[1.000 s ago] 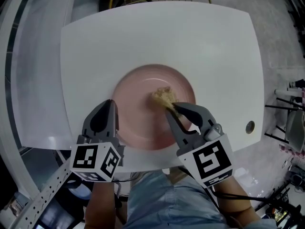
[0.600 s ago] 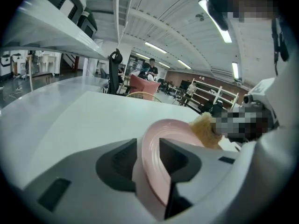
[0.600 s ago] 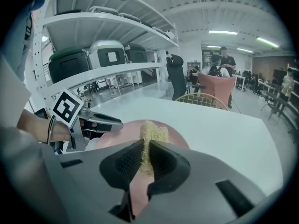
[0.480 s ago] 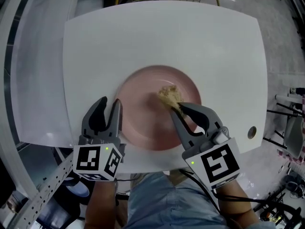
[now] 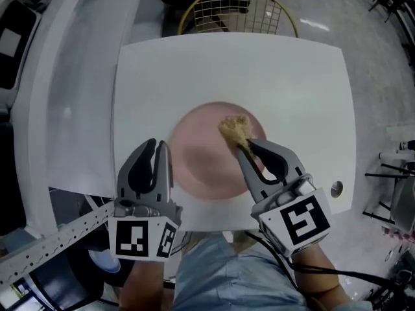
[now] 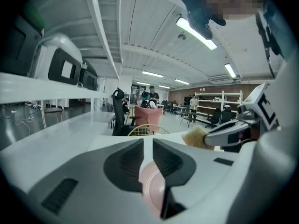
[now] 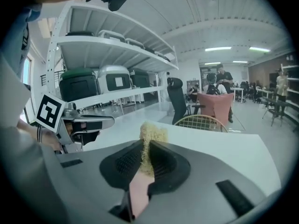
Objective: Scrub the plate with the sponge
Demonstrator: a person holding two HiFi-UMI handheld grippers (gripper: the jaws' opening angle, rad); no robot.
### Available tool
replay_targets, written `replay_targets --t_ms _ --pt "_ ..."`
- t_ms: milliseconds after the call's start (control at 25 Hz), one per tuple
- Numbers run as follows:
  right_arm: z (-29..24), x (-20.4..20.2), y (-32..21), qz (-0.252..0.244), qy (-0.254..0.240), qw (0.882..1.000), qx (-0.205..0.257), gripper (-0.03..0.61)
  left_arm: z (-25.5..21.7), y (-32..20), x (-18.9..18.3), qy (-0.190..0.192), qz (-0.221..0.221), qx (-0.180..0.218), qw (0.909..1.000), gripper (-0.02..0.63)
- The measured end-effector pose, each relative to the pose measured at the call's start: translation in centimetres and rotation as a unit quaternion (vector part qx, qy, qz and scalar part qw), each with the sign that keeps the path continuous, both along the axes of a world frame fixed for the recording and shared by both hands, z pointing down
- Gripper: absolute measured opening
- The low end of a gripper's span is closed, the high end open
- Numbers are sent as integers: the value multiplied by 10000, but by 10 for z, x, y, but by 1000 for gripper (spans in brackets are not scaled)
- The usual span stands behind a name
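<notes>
A pink plate lies in the middle of the white table. My right gripper is shut on a tan sponge, which rests on the plate's far right part. In the right gripper view the sponge sticks out between the pads, with the plate below. My left gripper stands at the plate's left rim. Its jaws are closing and a narrow gap remains. In the left gripper view, the plate shows through that gap of the left gripper, and the pads do not visibly press on it.
A yellow wire basket stands beyond the table's far edge. A grey shelf unit runs along the left. There is a small round hole near the table's right front corner. People and chairs are far off in the room.
The left gripper's jaws went from shut to wide apart, then narrowed again, staying at the plate's left rim. The right gripper kept the sponge on the plate. The head view shifted.
</notes>
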State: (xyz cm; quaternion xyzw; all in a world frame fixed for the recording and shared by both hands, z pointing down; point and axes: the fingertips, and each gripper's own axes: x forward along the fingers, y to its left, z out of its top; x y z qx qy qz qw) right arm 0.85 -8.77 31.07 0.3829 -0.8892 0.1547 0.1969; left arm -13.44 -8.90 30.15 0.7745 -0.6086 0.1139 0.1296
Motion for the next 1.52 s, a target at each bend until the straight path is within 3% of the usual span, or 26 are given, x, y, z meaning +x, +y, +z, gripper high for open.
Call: replay_targets --t_ms 160,360,600,1080,1520 --pt "-45 6 0 20 -226 9975 673 46 -43 14 9 -174 -143 506 9985 18" --pt "-97 9 12 -9 -379 9904 1326 46 -90 38 20 -569 -287 1027 9927 17" --pt "-134 22 22 38 -429 9802 1933 46 -130 53 34 -633 -364 1591 9846 17" --pt "-169 39 18 114 -473 9696 2399 46 -164 61 49 -589 -357 1898 9794 16" --pt "-171 42 17 86 -616 9686 2407 46 -166 57 54 -573 -371 1865 9801 17"
